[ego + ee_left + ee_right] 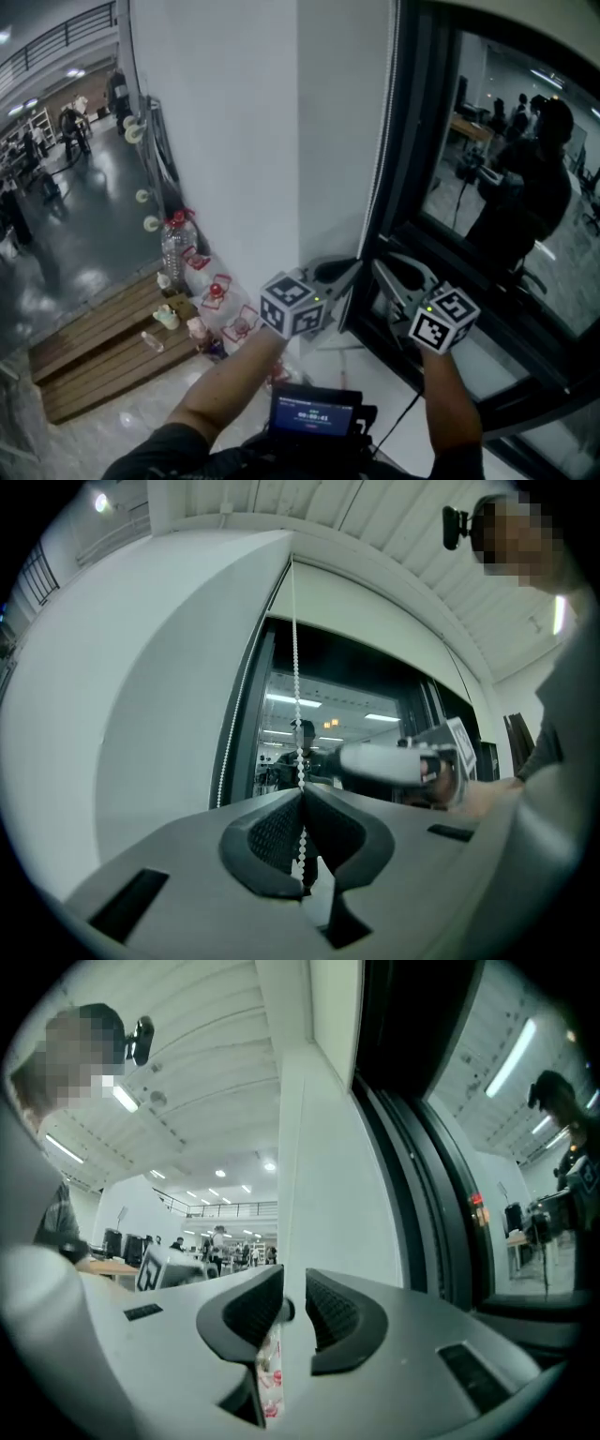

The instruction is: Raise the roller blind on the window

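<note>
Left gripper (302,797) clamping bead chain (296,667), right gripper (295,1290) jaws apart, seemingly empty

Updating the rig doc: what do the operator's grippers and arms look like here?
Left gripper and right gripper match: pale grey moulded tongs with black ribbed pads. Each carries a white cube printed with black square markers, with a small green light on it. Forearms are bare; a dark short sleeve shows on the left arm.
</note>
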### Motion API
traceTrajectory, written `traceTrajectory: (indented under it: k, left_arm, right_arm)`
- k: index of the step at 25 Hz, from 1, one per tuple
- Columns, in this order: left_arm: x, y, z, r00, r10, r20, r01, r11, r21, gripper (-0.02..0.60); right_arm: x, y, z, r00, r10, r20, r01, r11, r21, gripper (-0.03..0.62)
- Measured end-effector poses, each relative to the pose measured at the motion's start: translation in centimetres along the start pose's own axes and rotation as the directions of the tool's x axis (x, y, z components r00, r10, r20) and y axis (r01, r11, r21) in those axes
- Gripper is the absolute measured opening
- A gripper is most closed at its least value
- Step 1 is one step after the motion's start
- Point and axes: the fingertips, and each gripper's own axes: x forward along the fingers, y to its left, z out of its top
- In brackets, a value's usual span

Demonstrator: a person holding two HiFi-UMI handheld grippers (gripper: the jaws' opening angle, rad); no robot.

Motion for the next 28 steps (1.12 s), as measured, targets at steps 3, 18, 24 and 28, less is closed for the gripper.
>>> traceTrajectory:
  k: [3, 18, 24, 28]
  left_arm:
    - [0.1, -0.4, 0.3, 1.000, -0.009, 0.008, 0.009, 1.000, 0.000, -0.001]
    - [-0.3, -2.1, 0.7, 0.998, -0.061, 0.015, 0.061, 0.998, 0.003, -0.002]
    - [-0.7, -2.1, 0.4, 0.998, -0.063, 0.014, 0.063, 0.998, -0.007, 0.000]
    - [-0.8, -2.6, 0.0, 0.997, -0.074, 0.012, 0.074, 0.997, -0.011, -0.002]
  right_arm:
    - [0.8, 0.5, 6.2, 0.993, 0.033, 0.110, -0.031, 0.999, -0.018, 0.091]
    - [5.0, 1.0, 15.4, 0.968, 0.068, 0.241, -0.066, 0.998, -0.018, 0.011]
    - [4.4, 1.0, 14.9, 0.958, 0.074, 0.277, -0.084, 0.996, 0.023, 0.008]
    - [4.0, 1.6, 14.1, 0.954, 0.081, 0.288, -0.089, 0.996, 0.015, 0.008]
